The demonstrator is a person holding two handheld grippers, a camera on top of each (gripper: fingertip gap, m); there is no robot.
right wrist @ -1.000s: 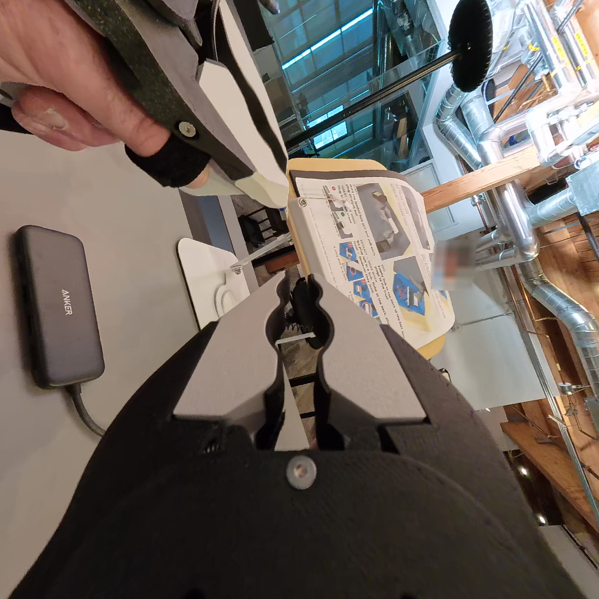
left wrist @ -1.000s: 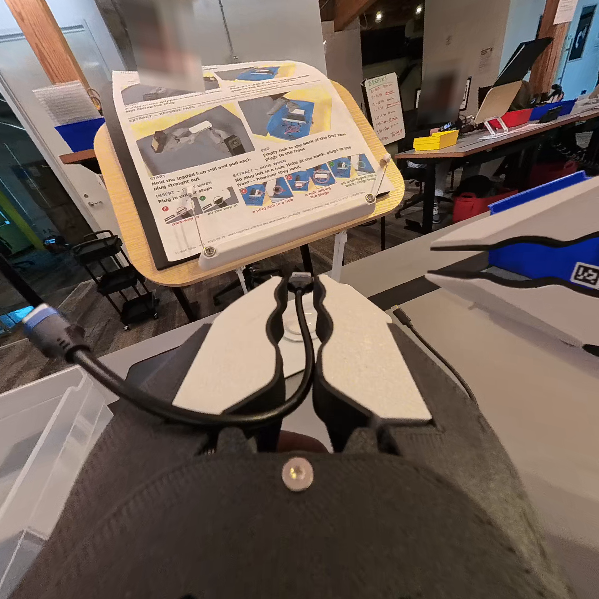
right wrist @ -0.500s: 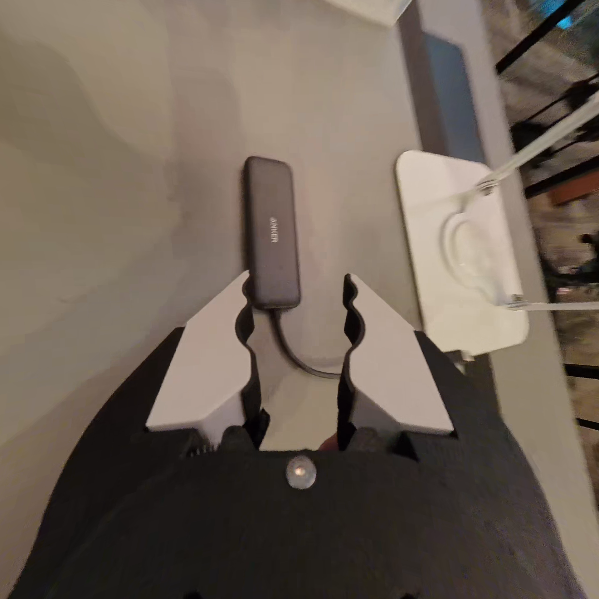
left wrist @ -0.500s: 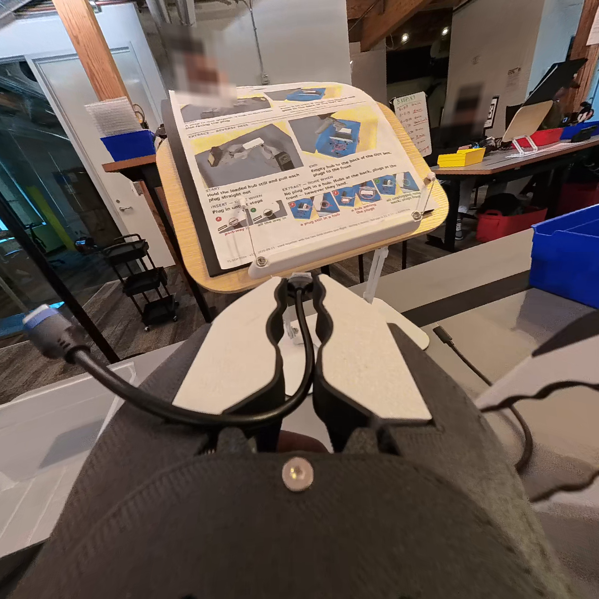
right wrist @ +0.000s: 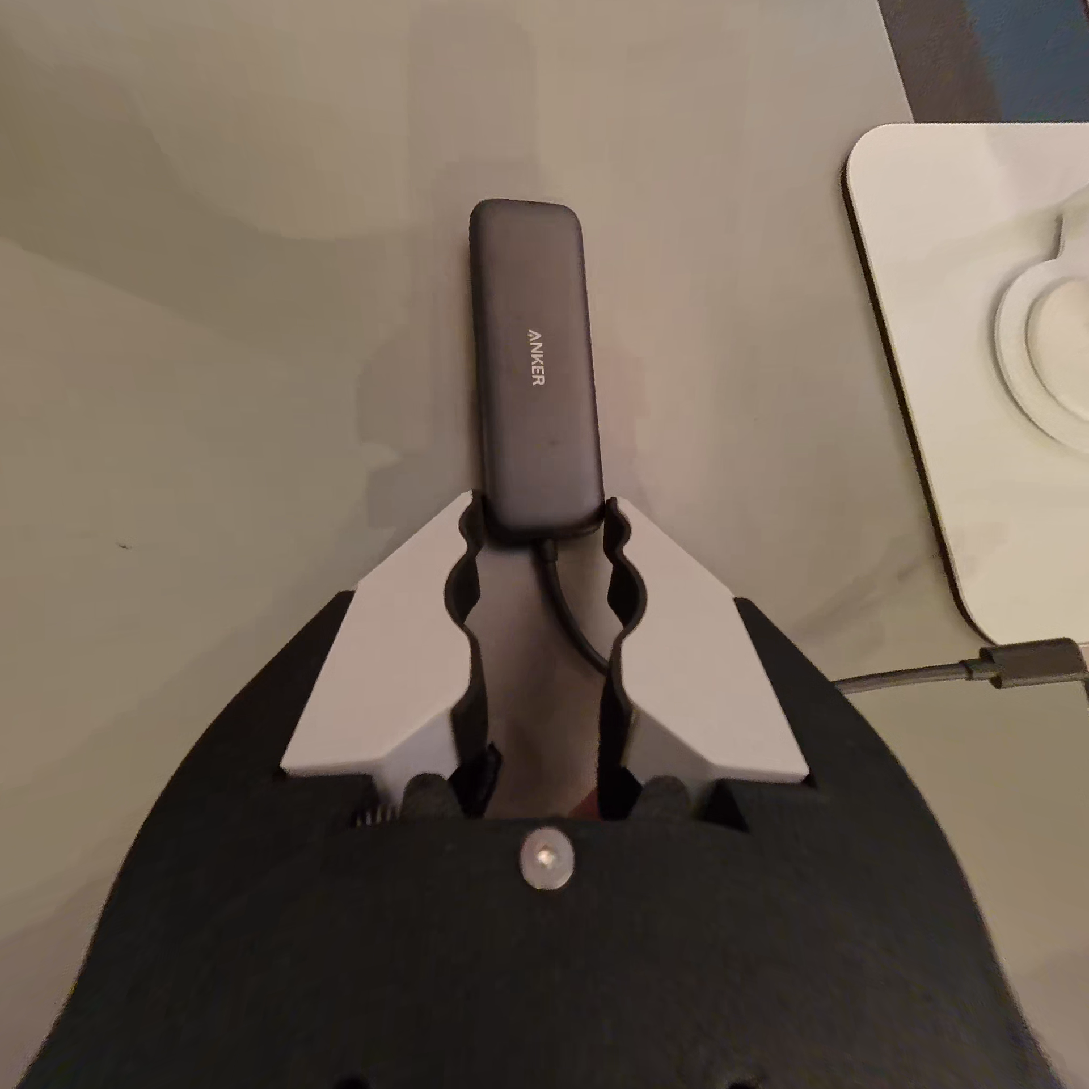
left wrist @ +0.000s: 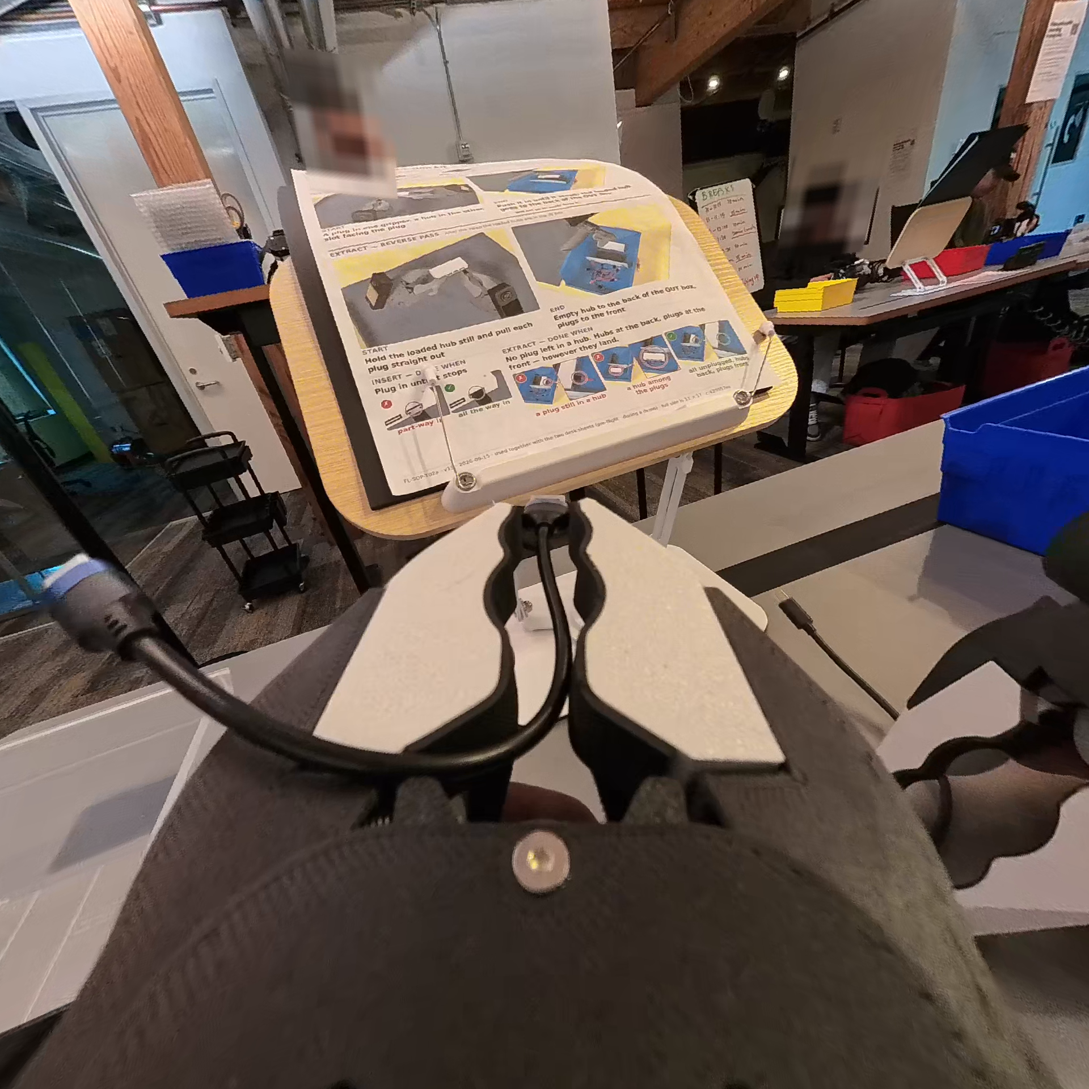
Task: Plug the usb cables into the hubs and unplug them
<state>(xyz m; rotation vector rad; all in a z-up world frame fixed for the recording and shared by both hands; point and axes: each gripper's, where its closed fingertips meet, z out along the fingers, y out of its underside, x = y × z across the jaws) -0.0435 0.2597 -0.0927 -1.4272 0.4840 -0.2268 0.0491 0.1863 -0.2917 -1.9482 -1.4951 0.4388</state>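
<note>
Leftmost, the free end of the black usb cable (left wrist: 306,736) hangs in the air, tipped by a grey connector with a blue collar (left wrist: 88,595); the cord loops back and runs up between the left gripper (left wrist: 545,521) fingers, which are clenched on its other plug at the tips. Cord looks soft and springy, plug body stiff: hold the plug, not the cord. Behind stands a tilted wooden stand (left wrist: 330,471) with an instruction sheet (left wrist: 530,318). Further right, on the grey table (right wrist: 206,412), lies the hub (right wrist: 536,365), a slim dark-grey bar with rounded corners, likely light and smooth, apt to slide. The right gripper (right wrist: 543,518) is spread, tips flanking the hub's near end where its own tail cable (right wrist: 566,601) exits; whether they press it, I cannot tell. Side edges seem the best hold.
</note>
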